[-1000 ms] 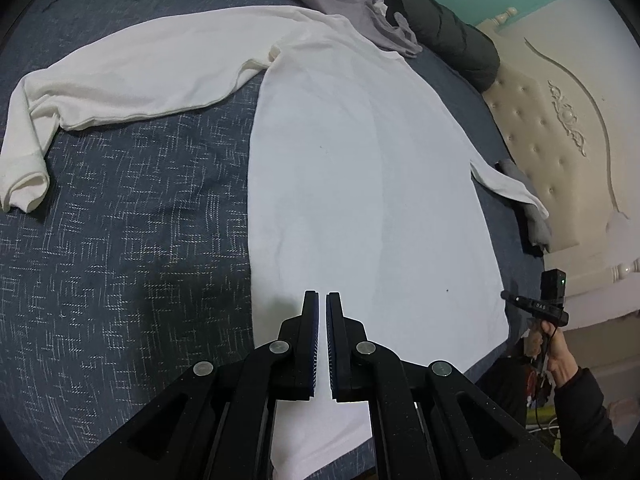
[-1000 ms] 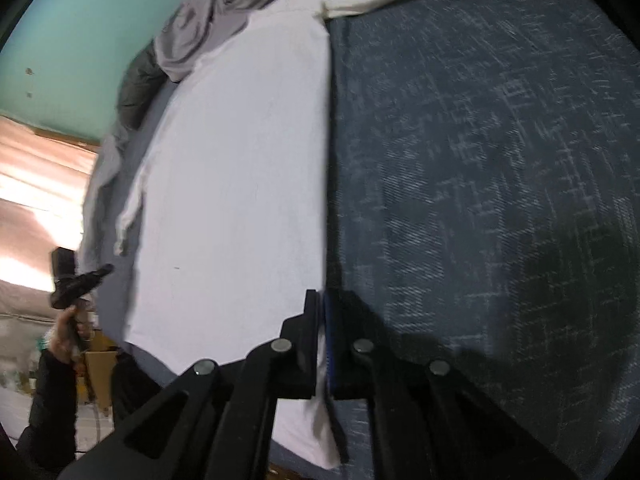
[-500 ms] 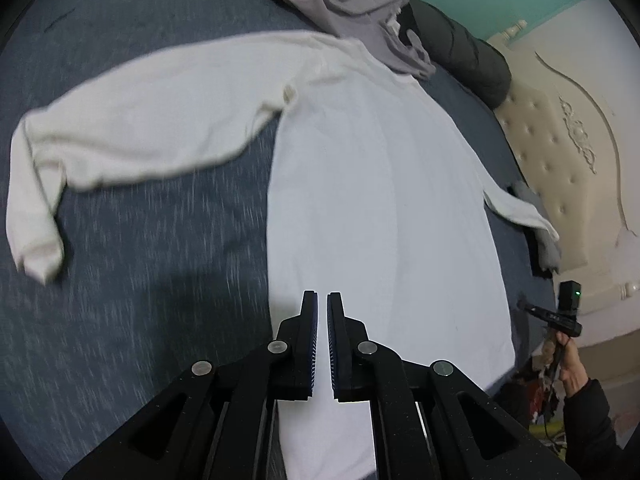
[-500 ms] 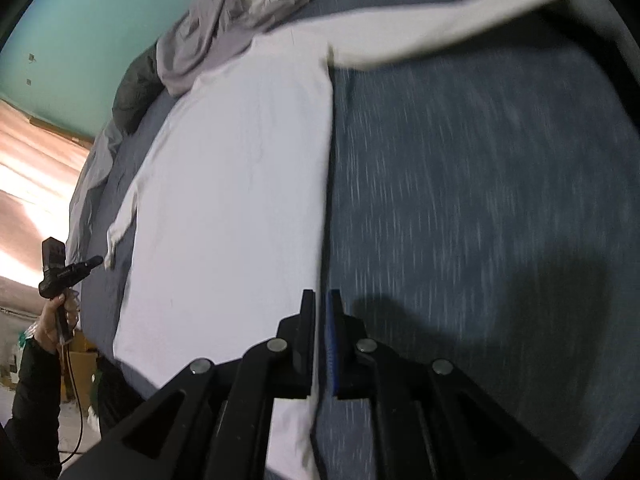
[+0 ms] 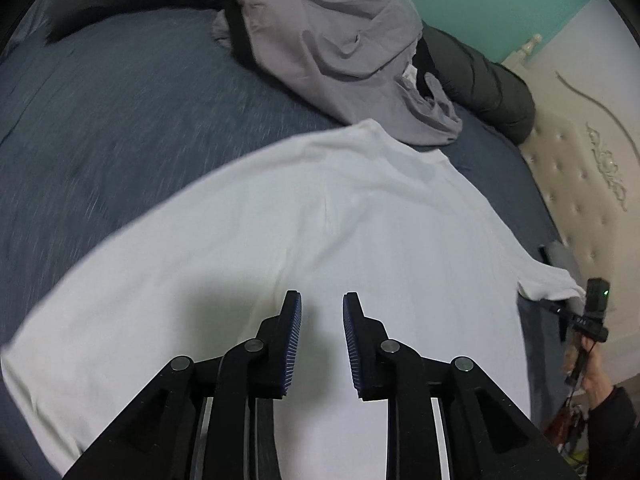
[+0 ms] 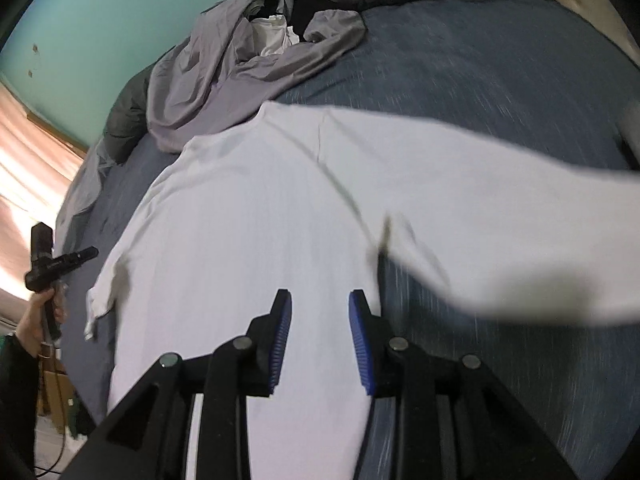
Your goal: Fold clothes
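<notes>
A white long-sleeved top [image 5: 360, 232] lies flat on the dark blue bed cover [image 5: 100, 100], neck toward the far side. My left gripper [image 5: 321, 312] is open and empty, just above the top near the armpit of its left sleeve. In the right wrist view the same top [image 6: 248, 240] spreads out with one sleeve [image 6: 500, 208] stretching to the right. My right gripper [image 6: 319, 308] is open and empty over the body's right side edge, below the armpit.
A crumpled grey garment [image 5: 340, 48] and a dark rolled quilt [image 5: 488, 84] lie beyond the top's neck. A cream tufted headboard [image 5: 580, 200] stands at the right. A person's hand holds a black camera handle [image 6: 44, 256] beside the bed.
Both grippers have opened from shut. Both have moved forward along the top, from its hem toward the shoulders and armpit.
</notes>
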Action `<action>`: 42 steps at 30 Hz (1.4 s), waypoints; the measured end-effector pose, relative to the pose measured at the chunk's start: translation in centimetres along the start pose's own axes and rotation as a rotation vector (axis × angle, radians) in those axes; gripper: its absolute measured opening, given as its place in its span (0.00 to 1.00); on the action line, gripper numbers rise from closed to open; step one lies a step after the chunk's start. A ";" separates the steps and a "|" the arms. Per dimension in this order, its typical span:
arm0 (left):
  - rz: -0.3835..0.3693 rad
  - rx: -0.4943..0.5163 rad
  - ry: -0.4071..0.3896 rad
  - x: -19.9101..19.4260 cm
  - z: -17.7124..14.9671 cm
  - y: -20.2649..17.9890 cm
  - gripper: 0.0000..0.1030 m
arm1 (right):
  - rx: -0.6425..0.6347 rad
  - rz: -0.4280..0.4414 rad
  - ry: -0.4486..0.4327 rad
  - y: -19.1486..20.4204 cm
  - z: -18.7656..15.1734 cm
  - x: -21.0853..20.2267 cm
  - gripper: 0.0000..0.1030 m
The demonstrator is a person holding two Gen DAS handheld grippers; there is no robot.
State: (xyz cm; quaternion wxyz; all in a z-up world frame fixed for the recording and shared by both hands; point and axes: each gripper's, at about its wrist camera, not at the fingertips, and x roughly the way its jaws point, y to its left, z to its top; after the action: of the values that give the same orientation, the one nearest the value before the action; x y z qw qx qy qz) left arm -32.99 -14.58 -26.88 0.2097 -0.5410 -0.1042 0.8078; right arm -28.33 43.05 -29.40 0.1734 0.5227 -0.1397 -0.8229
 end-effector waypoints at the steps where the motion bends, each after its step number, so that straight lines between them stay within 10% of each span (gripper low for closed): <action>1: 0.005 0.007 -0.002 0.8 1.0 -0.1 0.23 | -0.009 -0.003 -0.002 0.1 1.2 0.9 0.29; 18: 0.091 0.158 0.004 13.4 13.8 -2.2 0.41 | -0.171 -0.103 -0.012 2.1 16.0 13.5 0.38; 30: 0.050 0.181 0.044 17.9 16.1 -2.4 0.41 | -0.324 -0.103 -0.002 5.5 20.3 18.7 0.39; 35: 0.041 0.221 0.056 18.4 15.5 -3.3 0.08 | -0.356 -0.081 0.031 6.8 20.4 20.3 0.23; 37: 0.047 0.234 0.058 18.6 15.3 -3.6 0.03 | -0.369 -0.089 0.033 7.1 20.4 20.5 0.07; 42: 0.082 0.272 0.030 17.6 15.5 -4.4 0.02 | -0.384 -0.111 -0.041 7.8 20.7 18.8 0.03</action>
State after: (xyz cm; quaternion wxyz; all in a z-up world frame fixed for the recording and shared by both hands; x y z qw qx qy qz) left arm -51.99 -1.83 -33.64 0.2494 -0.5233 0.0316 0.8142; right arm -53.42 28.91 -32.92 0.2213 0.4702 0.0455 -0.8532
